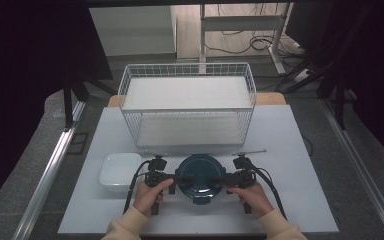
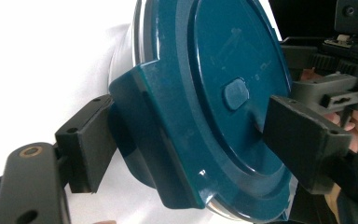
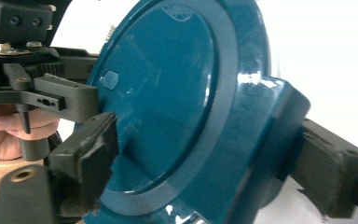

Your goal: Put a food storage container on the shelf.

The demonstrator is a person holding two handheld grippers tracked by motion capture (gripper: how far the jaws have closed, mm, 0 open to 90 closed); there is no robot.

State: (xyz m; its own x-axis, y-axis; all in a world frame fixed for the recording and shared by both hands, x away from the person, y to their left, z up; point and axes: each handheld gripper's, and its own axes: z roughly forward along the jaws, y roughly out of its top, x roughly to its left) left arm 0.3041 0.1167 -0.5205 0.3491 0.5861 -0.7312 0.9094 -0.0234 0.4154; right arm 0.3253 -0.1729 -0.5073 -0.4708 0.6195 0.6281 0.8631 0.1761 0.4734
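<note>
A round container with a dark teal lid (image 1: pixel 200 177) stands on the white table near its front edge. Seen from above, my left gripper (image 1: pixel 177 181) reaches in from the left and my right gripper (image 1: pixel 223 181) from the right. In the left gripper view the left gripper (image 2: pixel 196 140) has one pad against the outside of a side clip (image 2: pixel 154 126) and the other on the lid top (image 2: pixel 233 70). The right gripper (image 3: pixel 212 156) grips the opposite clip (image 3: pixel 265 135) the same way, one pad on the lid top, one outside the clip.
A white wire basket (image 1: pixel 187 105) stands just behind the container. A white square dish (image 1: pixel 119 171) sits to the left of my left hand. Bare white tabletop (image 1: pixel 300 190) lies to the right, with the table edges close on both sides.
</note>
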